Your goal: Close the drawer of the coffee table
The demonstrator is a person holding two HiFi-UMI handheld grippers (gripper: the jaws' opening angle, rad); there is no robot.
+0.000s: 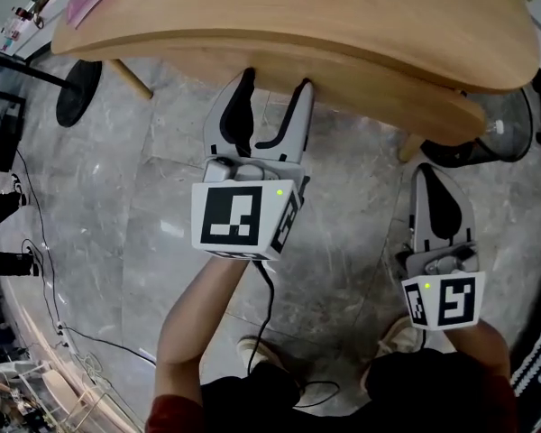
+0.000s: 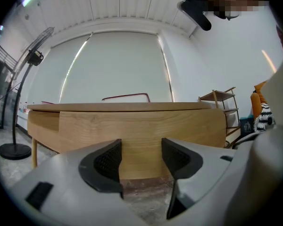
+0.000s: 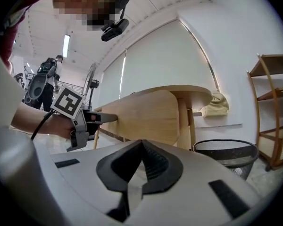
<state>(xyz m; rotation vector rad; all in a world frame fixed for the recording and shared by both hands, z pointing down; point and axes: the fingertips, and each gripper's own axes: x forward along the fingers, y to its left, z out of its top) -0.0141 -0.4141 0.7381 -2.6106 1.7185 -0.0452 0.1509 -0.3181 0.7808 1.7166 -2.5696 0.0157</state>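
Observation:
The light wooden coffee table (image 1: 343, 12) fills the top of the head view. Its drawer front (image 1: 361, 79) juts out a little below the tabletop edge. My left gripper (image 1: 277, 81) is open, and its two fingertips reach the drawer front; nothing is between them. In the left gripper view the drawer front (image 2: 141, 131) fills the gap between the open left gripper (image 2: 141, 160) jaws, close ahead. My right gripper (image 1: 430, 174) is shut and empty, low and to the right, away from the table. The right gripper view shows the right gripper (image 3: 142, 163) shut and the left gripper (image 3: 101, 118) against the drawer front (image 3: 146, 114).
A black fan base (image 1: 79, 93) stands on the grey stone floor at left, and another fan (image 1: 498, 133) sits at right under the table edge. A mesh waste basket (image 3: 226, 154) and a wooden shelf (image 3: 273, 121) stand to the right. Cables (image 1: 45, 287) run along the floor.

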